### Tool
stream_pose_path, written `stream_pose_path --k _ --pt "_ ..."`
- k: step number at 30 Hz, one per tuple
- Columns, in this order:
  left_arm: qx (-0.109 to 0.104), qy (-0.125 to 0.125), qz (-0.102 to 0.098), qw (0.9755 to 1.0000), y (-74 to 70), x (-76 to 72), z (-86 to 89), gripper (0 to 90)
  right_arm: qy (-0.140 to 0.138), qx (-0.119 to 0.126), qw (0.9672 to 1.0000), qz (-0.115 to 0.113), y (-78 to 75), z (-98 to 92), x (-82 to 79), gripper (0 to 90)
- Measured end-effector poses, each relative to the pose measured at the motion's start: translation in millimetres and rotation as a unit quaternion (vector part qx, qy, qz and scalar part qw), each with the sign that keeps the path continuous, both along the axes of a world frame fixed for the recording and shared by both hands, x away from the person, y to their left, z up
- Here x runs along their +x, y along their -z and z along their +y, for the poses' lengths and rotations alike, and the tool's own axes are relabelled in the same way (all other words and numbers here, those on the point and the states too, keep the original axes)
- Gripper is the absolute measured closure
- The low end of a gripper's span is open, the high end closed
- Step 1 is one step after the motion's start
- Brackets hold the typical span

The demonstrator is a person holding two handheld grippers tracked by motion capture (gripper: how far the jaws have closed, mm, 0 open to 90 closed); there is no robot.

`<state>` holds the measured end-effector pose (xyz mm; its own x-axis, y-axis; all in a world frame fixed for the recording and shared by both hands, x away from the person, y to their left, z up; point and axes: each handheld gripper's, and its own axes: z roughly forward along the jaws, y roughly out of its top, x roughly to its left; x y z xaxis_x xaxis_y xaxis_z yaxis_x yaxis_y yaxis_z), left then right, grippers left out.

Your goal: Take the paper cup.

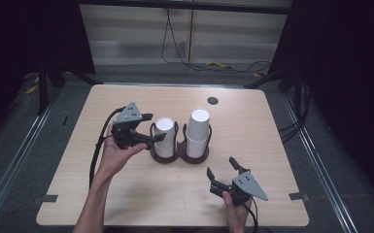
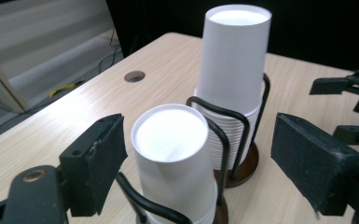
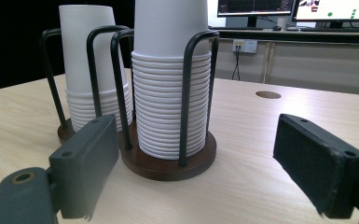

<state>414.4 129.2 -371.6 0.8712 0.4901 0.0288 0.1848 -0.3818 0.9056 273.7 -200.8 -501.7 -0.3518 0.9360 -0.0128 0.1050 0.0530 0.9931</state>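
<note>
Two stacks of upside-down white paper cups stand in a black wire holder with round brown bases at the table's middle. The left stack is shorter than the right stack. My left gripper is open and straddles the top cup of the left stack; its pads stand close beside the cup without pressing it. My right gripper is open and holds nothing near the front of the table, pointing at the right stack; the left stack stands behind it.
A round cable hole sits near the table's far edge. Cables lie on the floor beyond the table. Dark stands flank both sides. Bare tabletop surrounds the holder.
</note>
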Motion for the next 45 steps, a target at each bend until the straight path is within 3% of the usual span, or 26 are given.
stream_pose_path --k 2,3,5,8,12,17,22,25,29,30,31,34,38,39,41,42,45 --pt "0.007 0.006 0.01 0.9999 -3.0 4.8 -1.9 18.0 0.0 0.0 1.0 -0.001 0.0 0.0 -0.1 13.7" --pt "0.026 0.008 0.015 0.9995 -6.0 8.8 -4.2 19.2 0.0 0.0 1.0 -0.001 0.0 0.0 -0.1 13.7" --pt "0.032 0.011 0.021 0.9992 -7.1 11.1 -5.6 19.7 0.0 0.0 1.0 0.0 0.0 0.0 0.0 13.8" --pt "0.066 0.014 0.034 0.9971 -11.4 18.8 -9.4 20.4 0.0 0.0 1.0 0.0 0.0 0.0 -0.1 13.8" --pt "0.096 0.029 0.052 0.9936 -15.9 28.3 -15.0 20.4 0.0 0.0 1.0 0.0 0.0 0.0 -0.1 13.8" --pt "0.112 0.038 0.069 0.9906 -20.7 37.1 -20.2 20.8 0.0 0.001 1.0 -0.001 0.1 0.0 -0.2 13.7" --pt "0.15 0.049 0.083 0.984 -24.2 44.4 -27.9 21.0 0.0 0.0 1.0 0.001 0.0 0.2 0.1 13.7" --pt "0.183 0.059 0.096 0.9767 -22.5 51.0 -35.4 20.7 -0.001 0.001 1.0 0.001 0.0 0.3 0.3 13.8" --pt "0.192 0.06 0.105 0.9738 -21.4 55.6 -39.6 23.8 -0.003 0.0 1.0 0.002 -0.1 0.1 0.3 13.8" --pt "0.199 0.06 0.108 0.9721 -21.4 56.4 -40.8 23.8 -0.003 0.0 1.0 0.002 -0.1 0.1 0.3 13.8" --pt "0.216 0.063 0.107 0.9685 -21.8 58.0 -43.1 23.7 -0.003 0.0 1.0 0.002 -0.1 0.1 0.4 13.8" --pt "0.237 0.063 0.116 0.9624 -21.7 60.2 -48.5 23.8 -0.002 0.0 1.0 0.001 0.0 0.2 0.6 13.7" --pt "0.247 0.066 0.118 0.9596 -22.3 63.3 -52.6 23.8 0.001 -0.001 1.0 0.003 -0.2 0.2 0.1 13.8" --pt "0.252 0.07 0.124 0.9572 -21.7 64.0 -54.8 23.8 0.001 -0.001 1.0 0.002 -0.1 0.1 0.1 13.7" --pt "0.258 0.07 0.131 0.9548 -20.4 65.2 -58.2 24.2 -0.002 -0.001 1.0 0.001 0.1 0.0 0.5 13.8" --pt "0.258 0.07 0.131 0.9548 -20.4 65.2 -58.2 24.5 -0.002 -0.001 1.0 0.001 0.1 0.0 0.5 13.8" --pt "0.272 0.07 0.135 0.9501 -18.7 65.9 -60.9 26.1 0.0 -0.002 1.0 0.002 -0.1 -0.1 0.1 13.8"
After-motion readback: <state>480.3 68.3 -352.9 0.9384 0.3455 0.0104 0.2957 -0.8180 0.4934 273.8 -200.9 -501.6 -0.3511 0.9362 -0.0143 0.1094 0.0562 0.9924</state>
